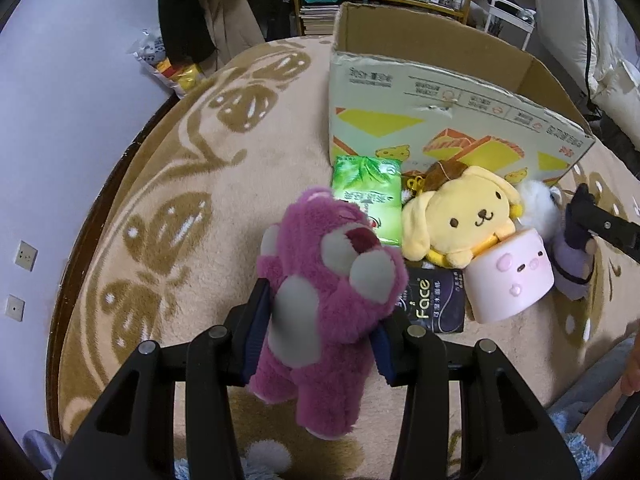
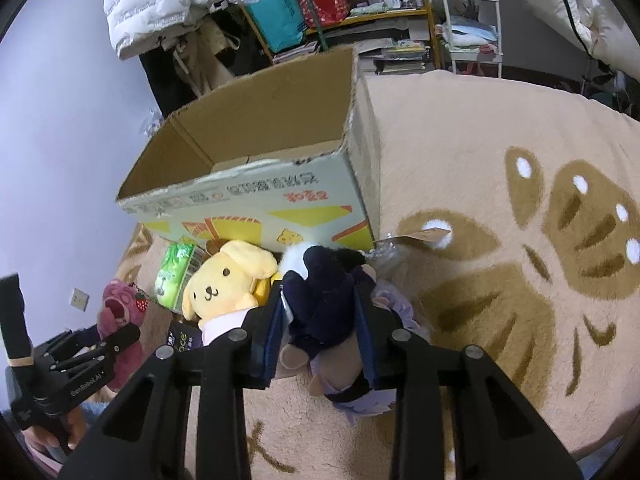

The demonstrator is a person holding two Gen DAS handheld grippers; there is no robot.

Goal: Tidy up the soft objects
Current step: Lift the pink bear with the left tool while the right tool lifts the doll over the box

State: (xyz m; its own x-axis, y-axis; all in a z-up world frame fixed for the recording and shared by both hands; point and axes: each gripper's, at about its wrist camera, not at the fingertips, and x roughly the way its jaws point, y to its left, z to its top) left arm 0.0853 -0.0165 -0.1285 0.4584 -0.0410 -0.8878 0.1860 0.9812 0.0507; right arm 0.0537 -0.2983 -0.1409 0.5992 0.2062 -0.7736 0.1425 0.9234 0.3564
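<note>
Both grippers tilted downward: left gripper [image 1: 316,328] jaws clamp pink bear [image 1: 324,304]; right gripper [image 2: 322,316] jaws clamp dark-hatted doll [image 2: 328,312].

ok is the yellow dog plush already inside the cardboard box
No, the yellow dog plush lies on the blanket in front of the cardboard box, outside its printed front wall.

- Left gripper [image 1: 316,332]: black angular frame, triangular cut-outs, round silver pins at the linkage joints; dark blue ribbed pads [image 1: 254,334] on the fingers.
- Right gripper [image 2: 324,320]: same black frame, silver pins, blue pads.
- From the right wrist view, the left gripper's side carries white lettering and small screws.
</note>
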